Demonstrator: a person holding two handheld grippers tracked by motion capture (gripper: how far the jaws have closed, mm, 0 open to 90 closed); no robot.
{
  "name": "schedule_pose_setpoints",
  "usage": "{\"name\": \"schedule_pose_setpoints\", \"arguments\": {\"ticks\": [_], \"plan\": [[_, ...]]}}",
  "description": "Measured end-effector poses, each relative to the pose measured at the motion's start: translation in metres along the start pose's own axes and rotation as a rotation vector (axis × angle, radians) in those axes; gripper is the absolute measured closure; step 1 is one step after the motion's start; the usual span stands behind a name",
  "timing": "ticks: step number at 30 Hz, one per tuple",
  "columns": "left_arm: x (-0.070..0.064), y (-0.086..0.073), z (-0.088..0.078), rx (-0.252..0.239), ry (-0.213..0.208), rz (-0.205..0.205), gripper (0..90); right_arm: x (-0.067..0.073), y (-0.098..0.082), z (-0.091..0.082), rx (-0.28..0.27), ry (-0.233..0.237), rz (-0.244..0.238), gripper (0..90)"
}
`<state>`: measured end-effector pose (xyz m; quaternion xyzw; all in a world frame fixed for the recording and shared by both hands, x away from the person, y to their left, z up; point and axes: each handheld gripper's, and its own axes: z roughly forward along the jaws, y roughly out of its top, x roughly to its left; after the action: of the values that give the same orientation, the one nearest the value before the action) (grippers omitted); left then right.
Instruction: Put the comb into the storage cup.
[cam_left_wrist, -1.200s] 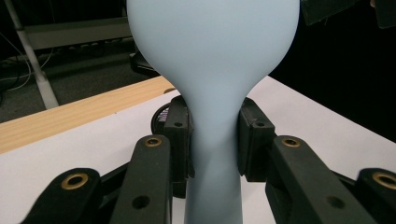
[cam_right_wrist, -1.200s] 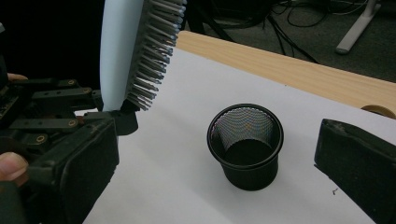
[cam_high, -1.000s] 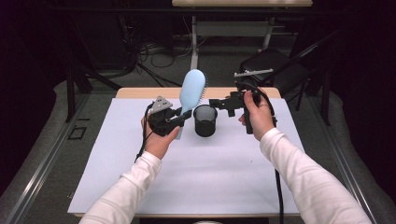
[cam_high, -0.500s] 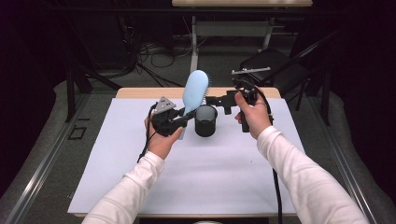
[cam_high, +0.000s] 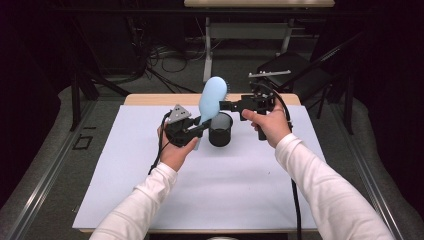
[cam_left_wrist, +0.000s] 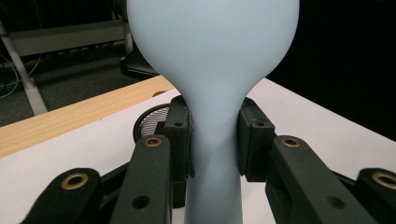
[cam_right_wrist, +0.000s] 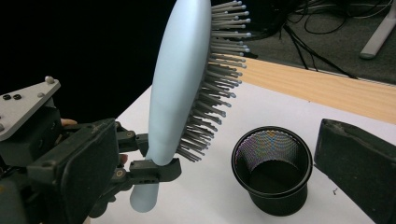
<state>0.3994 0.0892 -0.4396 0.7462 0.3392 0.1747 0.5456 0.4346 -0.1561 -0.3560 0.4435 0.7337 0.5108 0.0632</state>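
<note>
Table (cam_high: 150, 200): white sheet on top.
Brush (cam_high: 212, 98): light blue, upright, tilted, handle clamped in left gripper (cam_high: 197, 131), just beside cup.
Cup (cam_high: 220, 129): black mesh, standing on sheet.
Right gripper (cam_high: 226, 106): over cup, jaws parted, empty.

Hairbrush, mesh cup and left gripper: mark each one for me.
hairbrush (cam_right_wrist: 180, 79), right gripper view, on its smooth blue back
mesh cup (cam_right_wrist: 273, 179), right gripper view, on its black mesh wall
left gripper (cam_left_wrist: 214, 140), left gripper view, between the pads clamping the brush neck
</note>
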Motion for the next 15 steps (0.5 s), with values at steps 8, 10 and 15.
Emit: {"name": "schedule_pose_setpoints", "arguments": {"ticks": [8, 10, 15], "plan": [[-0.005, -0.001, 0.001, 0.004, -0.017, 0.008, 69.9, -0.001, 0.0, 0.001, 0.008, 0.023, 0.008, 3.5], [-0.007, -0.001, 0.001, 0.003, -0.022, 0.012, 69.9, -0.002, 0.0, 0.001, 0.007, 0.023, 0.011, 4.0], [-0.012, -0.001, 0.002, 0.001, -0.037, 0.018, 69.9, -0.004, 0.001, 0.0, -0.002, 0.03, 0.019, 6.6]]}}
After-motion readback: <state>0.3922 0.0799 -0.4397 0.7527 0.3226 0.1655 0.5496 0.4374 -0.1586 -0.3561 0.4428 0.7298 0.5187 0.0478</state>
